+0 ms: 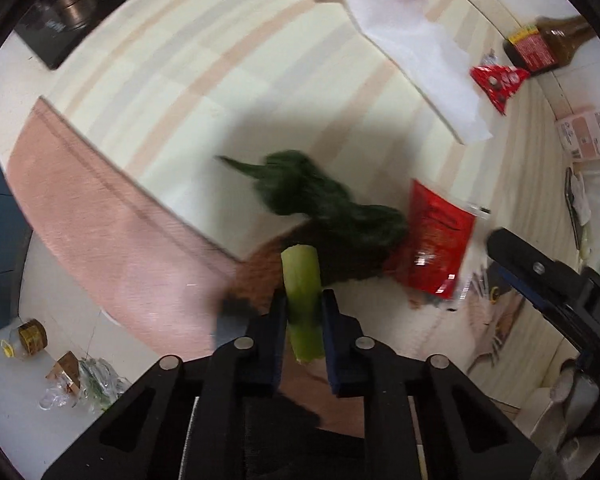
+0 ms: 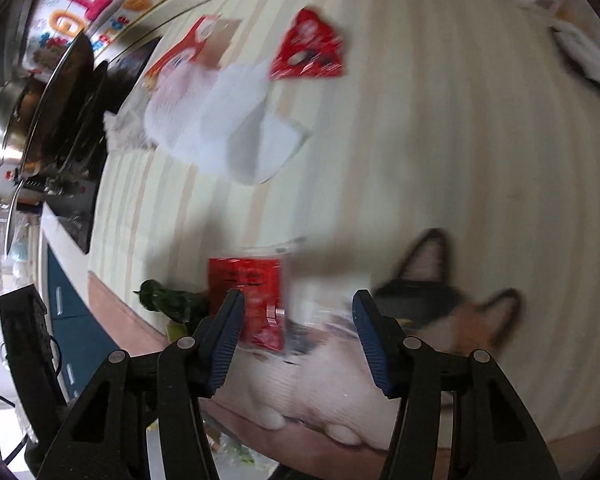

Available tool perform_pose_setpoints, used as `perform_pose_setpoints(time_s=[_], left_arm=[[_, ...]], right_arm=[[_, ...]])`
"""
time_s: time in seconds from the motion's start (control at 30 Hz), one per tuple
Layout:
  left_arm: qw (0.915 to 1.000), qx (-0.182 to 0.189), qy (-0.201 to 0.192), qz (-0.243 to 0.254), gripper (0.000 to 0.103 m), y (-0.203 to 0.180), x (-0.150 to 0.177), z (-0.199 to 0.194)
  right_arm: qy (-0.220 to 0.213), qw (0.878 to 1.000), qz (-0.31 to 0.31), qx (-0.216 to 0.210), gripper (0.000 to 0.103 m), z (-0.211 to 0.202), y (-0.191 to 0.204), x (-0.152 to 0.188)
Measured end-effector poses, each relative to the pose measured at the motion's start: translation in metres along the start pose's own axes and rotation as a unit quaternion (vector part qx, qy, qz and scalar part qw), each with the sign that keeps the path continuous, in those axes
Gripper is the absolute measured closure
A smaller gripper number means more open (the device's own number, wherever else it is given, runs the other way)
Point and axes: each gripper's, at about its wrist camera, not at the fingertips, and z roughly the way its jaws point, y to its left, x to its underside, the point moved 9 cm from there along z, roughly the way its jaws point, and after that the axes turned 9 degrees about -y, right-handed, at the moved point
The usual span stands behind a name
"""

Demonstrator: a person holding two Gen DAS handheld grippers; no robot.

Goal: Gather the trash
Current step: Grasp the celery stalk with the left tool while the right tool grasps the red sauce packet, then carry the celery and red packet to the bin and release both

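Note:
My left gripper is shut on the pale green stalk of a leafy vegetable scrap, whose dark green leaves hang above the striped tablecloth. A red snack wrapper lies just right of it. My right gripper is open and empty, with the same red wrapper lying below, by its left finger. The vegetable scrap shows at the left in the right wrist view. A red triangular wrapper and a white tissue lie farther off on the cloth.
A brown sauce bottle and a cardboard box stand at the far right. A black induction hob sits at the far left. A steel pot is on the stove. More plastic scraps lie below the table edge.

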Motion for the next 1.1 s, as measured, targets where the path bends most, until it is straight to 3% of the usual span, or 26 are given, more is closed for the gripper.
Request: perform_pose_setpoints(time_s=[0.1, 0.13, 0.17, 0.2, 0.43, 0.63, 0.8, 0.97, 1.1], left_arm=[[0.9998, -0.014, -0.01, -0.004, 0.091, 0.015, -0.004, -0.005], [0.9997, -0.019, -0.012, -0.004, 0.091, 0.015, -0.005, -0.004], [0.9996, -0.021, -0.015, -0.007, 0.091, 0.018, -0.007, -0.005], [0.9995, -0.024, -0.018, -0.009, 0.091, 0.021, -0.008, -0.006], [0.9991, -0.016, -0.034, -0.022, 0.093, 0.034, -0.009, -0.021], [0.9984, 0.003, -0.052, -0.022, 0.094, 0.029, -0.012, -0.041], [0.9949, 0.015, -0.098, -0.019, 0.095, 0.023, -0.024, -0.08], [0.9879, -0.002, -0.154, -0.02, 0.095, 0.05, -0.041, -0.122], [0.9808, -0.011, -0.187, -0.055, 0.095, 0.097, -0.042, -0.155]], right_arm=[[0.015, 1.0, -0.013, -0.007, 0.047, 0.022, 0.015, 0.004], [-0.006, 1.0, -0.029, -0.004, 0.055, 0.022, 0.023, 0.0], [-0.004, 0.998, -0.056, -0.011, 0.083, 0.028, 0.035, 0.001], [0.007, 0.998, -0.066, -0.004, 0.09, 0.034, 0.038, 0.004], [-0.036, 0.995, -0.093, 0.025, 0.096, 0.023, 0.052, 0.004], [-0.084, 0.992, -0.094, 0.025, 0.097, -0.016, 0.06, -0.016], [-0.122, 0.986, -0.109, 0.018, 0.097, -0.048, 0.074, -0.038], [-0.136, 0.983, -0.123, -0.014, 0.097, -0.066, 0.104, -0.039], [-0.13, 0.977, -0.16, -0.046, 0.097, -0.061, 0.151, -0.024]])
